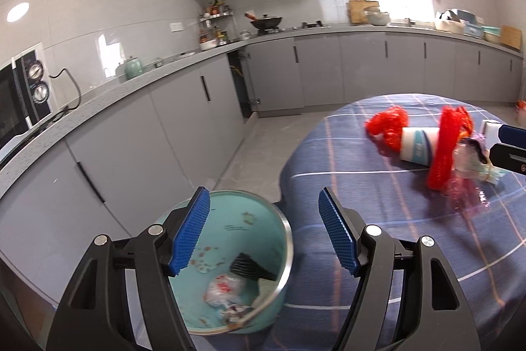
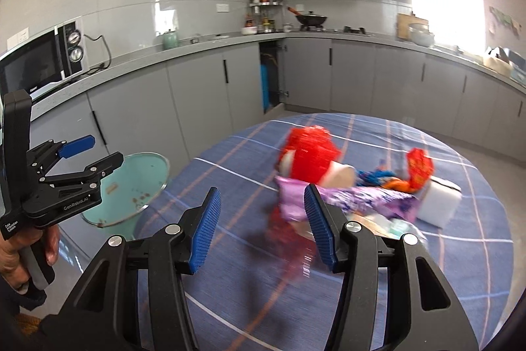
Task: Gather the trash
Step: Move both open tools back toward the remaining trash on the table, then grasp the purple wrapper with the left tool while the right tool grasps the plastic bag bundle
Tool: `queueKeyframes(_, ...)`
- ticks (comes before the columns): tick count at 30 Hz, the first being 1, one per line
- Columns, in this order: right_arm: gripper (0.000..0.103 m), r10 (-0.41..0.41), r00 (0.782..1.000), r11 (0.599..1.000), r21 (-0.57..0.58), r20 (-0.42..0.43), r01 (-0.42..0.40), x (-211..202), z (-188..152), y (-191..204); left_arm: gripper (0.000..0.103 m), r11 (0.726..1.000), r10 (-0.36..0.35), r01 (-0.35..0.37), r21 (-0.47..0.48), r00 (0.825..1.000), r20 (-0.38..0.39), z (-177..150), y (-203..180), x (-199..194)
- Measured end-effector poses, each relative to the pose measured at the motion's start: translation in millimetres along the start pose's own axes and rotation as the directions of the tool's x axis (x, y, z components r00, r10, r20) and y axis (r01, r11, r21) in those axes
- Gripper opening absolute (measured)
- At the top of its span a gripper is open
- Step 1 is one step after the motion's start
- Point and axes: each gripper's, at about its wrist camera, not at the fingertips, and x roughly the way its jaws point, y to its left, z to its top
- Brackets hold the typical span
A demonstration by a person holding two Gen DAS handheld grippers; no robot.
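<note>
A teal trash bin (image 1: 263, 219) stands on the floor beside the round table; it holds crumpled wrappers (image 1: 223, 288) and a dark piece. My left gripper (image 1: 264, 232) is open and empty above the bin's rim; it also shows in the right wrist view (image 2: 95, 153). A pile of trash lies on the blue plaid tablecloth (image 2: 230, 186): red plastic bags (image 2: 309, 153), a paper cup (image 1: 417, 147), a purple wrapper (image 2: 361, 199) and a white sponge block (image 2: 437, 203). My right gripper (image 2: 259, 226) is open and empty just short of the purple wrapper.
Grey kitchen cabinets and a counter (image 1: 131, 81) run along the walls behind. A microwave (image 2: 39, 61) sits on the counter at left. One cabinet door (image 2: 271, 78) stands open. The bin (image 2: 131, 186) sits in the floor gap between table and cabinets.
</note>
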Motion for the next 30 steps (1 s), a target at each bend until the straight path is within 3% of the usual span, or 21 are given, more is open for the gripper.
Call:
queueKeyframes(9, 0.053, -0.132, 0.991, 0.988, 0.071, -0.027, 0.134, -21.8, -25.0, -61.7, 0.068, 0.995, -0.09, 0.089, 0.055, 0.996, 0.01, 10.6, -59.4, 1.1)
queueKeyframes(17, 0.054, -0.235, 0.97, 0.962, 0.131, -0.059, 0.241, -35.3, -43.1, -106.0, 0.069, 0.981, -0.166, 0.161, 0.112, 0.986, 0.035, 29.7, -111.8, -4.4)
queueKeyframes(24, 0.055, -0.268, 0.961, 0.945, 0.176, -0.062, 0.275, -41.8, -50.1, -126.5, 0.074, 0.954, -0.249, 0.233, 0.186, 0.966, 0.064, 51.9, -162.4, -8.4)
queueKeyframes(30, 0.056, -0.27, 0.961, 0.939, 0.202, -0.061, 0.277, -43.0, -53.9, -131.6, 0.074, 0.929, -0.291, 0.287, 0.234, 0.956, -0.017, 47.3, -192.9, 17.0)
